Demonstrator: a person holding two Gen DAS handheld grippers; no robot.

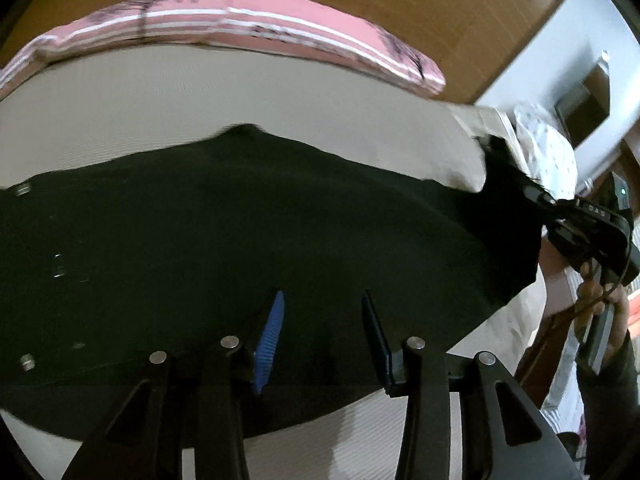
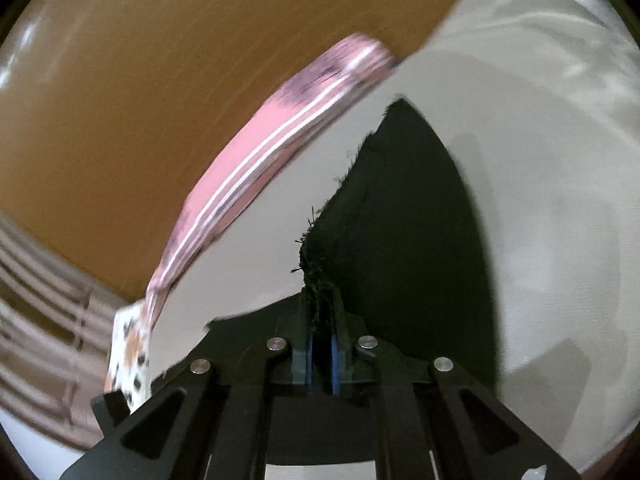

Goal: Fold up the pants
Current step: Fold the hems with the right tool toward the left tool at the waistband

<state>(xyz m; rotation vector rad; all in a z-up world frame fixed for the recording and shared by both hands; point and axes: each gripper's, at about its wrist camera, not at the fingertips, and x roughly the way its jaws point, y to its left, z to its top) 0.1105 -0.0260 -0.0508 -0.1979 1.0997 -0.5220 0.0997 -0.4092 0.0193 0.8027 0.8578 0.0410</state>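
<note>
Two grippers work the black pants [image 1: 240, 220] spread on the pale bed [image 1: 160, 96]: your right gripper [image 2: 322, 316] clamps the frayed hem at twelve o'clock, your left gripper [image 1: 322, 312] hovers with jaws apart, so a sharp pull could tear the hem free.

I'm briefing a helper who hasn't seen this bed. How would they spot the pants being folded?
Start at the pale bed sheet, bordered at its far edge by a pink striped pillow. The pants are the one black garment spread across the sheet, small metal studs on one side, a frayed hem pinched in the right gripper.
</note>
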